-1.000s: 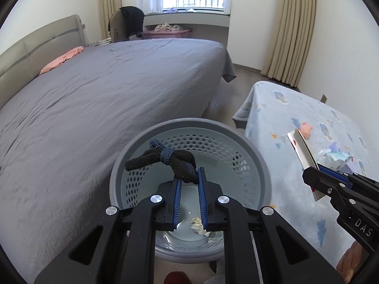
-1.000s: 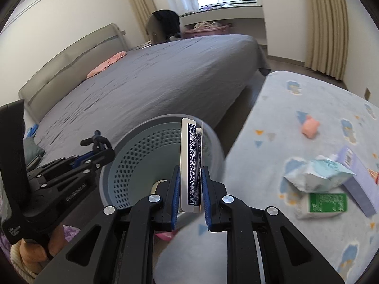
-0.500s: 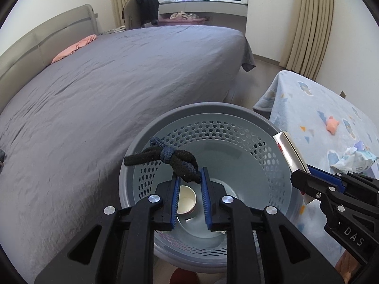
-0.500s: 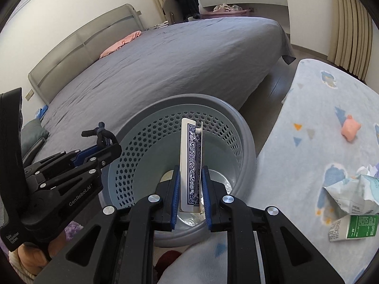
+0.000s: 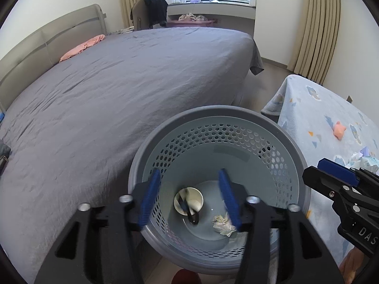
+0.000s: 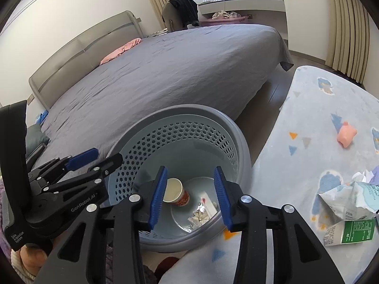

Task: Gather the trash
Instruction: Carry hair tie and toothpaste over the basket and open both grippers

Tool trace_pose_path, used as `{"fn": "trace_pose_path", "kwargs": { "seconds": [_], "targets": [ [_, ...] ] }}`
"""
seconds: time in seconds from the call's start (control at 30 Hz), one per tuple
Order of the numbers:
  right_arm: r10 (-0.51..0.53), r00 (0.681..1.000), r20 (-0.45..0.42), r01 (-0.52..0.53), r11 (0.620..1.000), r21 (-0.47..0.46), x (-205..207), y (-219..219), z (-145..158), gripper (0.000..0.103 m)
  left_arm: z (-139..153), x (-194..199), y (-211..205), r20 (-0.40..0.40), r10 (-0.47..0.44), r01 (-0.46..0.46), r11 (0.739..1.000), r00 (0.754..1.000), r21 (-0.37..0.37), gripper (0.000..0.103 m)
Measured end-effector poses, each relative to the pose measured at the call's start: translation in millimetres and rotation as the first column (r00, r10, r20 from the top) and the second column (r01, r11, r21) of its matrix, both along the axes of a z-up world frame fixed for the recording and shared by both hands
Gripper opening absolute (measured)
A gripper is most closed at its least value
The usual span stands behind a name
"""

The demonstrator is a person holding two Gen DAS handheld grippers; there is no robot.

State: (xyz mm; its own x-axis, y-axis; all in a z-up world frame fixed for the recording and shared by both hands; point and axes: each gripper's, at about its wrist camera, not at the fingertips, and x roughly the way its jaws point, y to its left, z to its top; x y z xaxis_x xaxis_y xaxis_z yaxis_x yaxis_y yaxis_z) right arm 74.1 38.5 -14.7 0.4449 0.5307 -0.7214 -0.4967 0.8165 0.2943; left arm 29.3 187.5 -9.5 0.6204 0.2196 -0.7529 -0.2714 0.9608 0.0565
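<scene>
Left wrist: left gripper, right gripper angled down over basket, jaws just opened, empty.

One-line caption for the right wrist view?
Right gripper open above the grey basket, paper cup and crumpled paper lying inside.

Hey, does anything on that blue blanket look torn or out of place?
Yes. A torn, crumpled packet and a flattened green carton lie loose on the blanket, not yet in the basket.

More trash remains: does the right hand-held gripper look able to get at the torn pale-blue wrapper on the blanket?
Probably yes: right hand-held gripper is open and empty, and torn pale-blue wrapper lies uncovered nearby.
</scene>
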Motion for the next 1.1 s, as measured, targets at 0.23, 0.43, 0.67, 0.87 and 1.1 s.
{"fn": "trace_pose_path", "kwargs": {
  "seconds": [0.23,0.43,0.67,0.87,1.1],
  "targets": [
    [-0.002,1.000,0.002,0.002,1.000,-0.006,-3,1,1,0.043,1,0,1,0.004,0.008,-0.008,1.000,1.000,-0.002,0.063],
    [-0.005,1.000,0.002,0.005,1.000,-0.006,-4,1,1,0.043,1,0,3,0.010,0.015,-0.015,1.000,1.000,-0.006,0.071],
    [-0.010,1.000,0.006,0.010,1.000,-0.007,-6,0,1,0.044,1,-2,5,0.013,0.023,-0.023,1.000,1.000,-0.003,0.072],
    [-0.026,0.999,0.019,0.027,0.999,-0.019,-9,-2,4,0.045,2,-4,5,0.020,0.029,-0.029,1.000,0.999,0.005,0.075],
    [-0.046,0.998,0.048,0.048,0.998,-0.039,-18,-5,10,0.052,5,-7,6,0.033,0.034,-0.034,0.999,0.999,0.007,0.085]
  ]
}}
